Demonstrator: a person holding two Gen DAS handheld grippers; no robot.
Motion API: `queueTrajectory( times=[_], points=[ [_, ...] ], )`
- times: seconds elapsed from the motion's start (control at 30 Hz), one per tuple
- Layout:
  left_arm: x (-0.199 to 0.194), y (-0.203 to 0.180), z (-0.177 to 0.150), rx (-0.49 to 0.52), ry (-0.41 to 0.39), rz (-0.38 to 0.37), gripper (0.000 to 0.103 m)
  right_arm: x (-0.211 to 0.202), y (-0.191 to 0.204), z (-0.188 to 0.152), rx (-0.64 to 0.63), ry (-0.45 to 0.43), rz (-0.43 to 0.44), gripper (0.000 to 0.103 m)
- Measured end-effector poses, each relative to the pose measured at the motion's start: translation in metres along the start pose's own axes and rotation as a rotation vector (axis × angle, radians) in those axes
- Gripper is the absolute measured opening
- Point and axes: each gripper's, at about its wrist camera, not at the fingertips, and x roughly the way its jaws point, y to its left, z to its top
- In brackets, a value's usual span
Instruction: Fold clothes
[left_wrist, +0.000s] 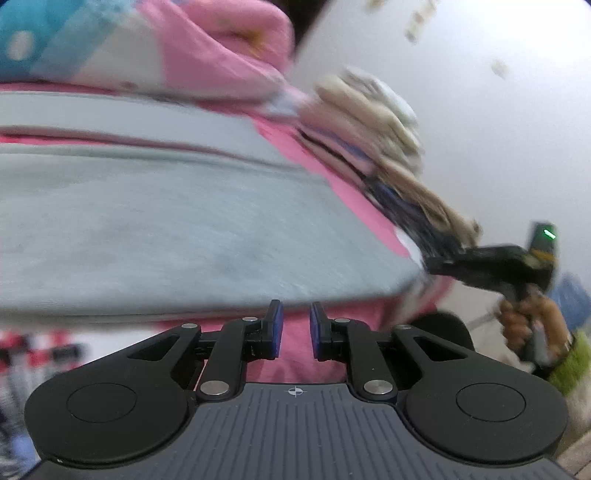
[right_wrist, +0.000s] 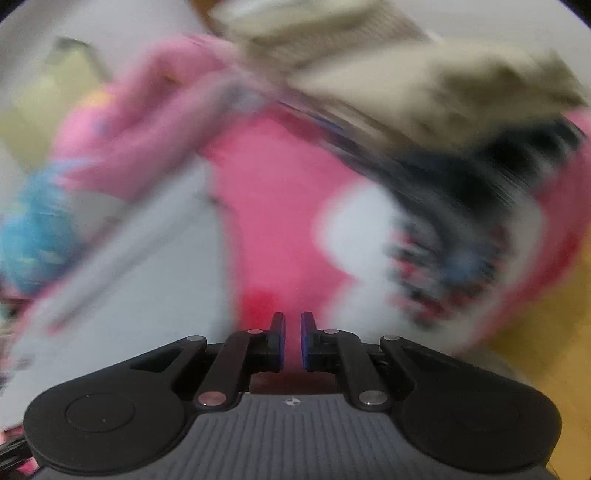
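The grey garment (left_wrist: 155, 221) looks soft and light; pinch its hem just ahead of the left tongs (left_wrist: 296, 328). Both left and right tongs (right_wrist: 292, 341) sit nearly pressed together, holding nothing visible.

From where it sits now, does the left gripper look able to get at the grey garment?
Probably yes. The grey garment lies spread just ahead of the left gripper, with nothing between them. Its fingers are nearly shut with nothing gripped, so they would have to open first.
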Motion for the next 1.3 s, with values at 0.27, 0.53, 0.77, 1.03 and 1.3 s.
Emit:
queueTrajectory(
  times=[0.27, 0.53, 0.77, 1.03, 1.3],
  points=[
    [-0.030, 0.032, 0.009, -0.089, -0.177, 0.200, 0.023, 0.036, 0.177, -0.061, -0.580, -0.067, 0.232, 0.011],
    [-0.030, 0.064, -0.010, -0.091, -0.186, 0.305, 0.028, 0.057, 0.175, -0.114, -0.712, -0.066, 0.187, 0.014],
    [-0.036, 0.085, -0.011, -0.172, -0.216, 0.208, 0.029, 0.007, 0.144, -0.070, -0.566, -0.032, -0.170, 0.015],
    [-0.044, 0.074, -0.006, -0.137, -0.254, 0.287, 0.034, 0.068, 0.280, -0.102, -0.755, -0.082, 0.293, 0.014],
    [-0.049, 0.098, 0.000, -0.108, -0.283, 0.356, 0.037, 0.089, 0.196, -0.080, -0.680, -0.151, -0.028, 0.014]
  ],
)
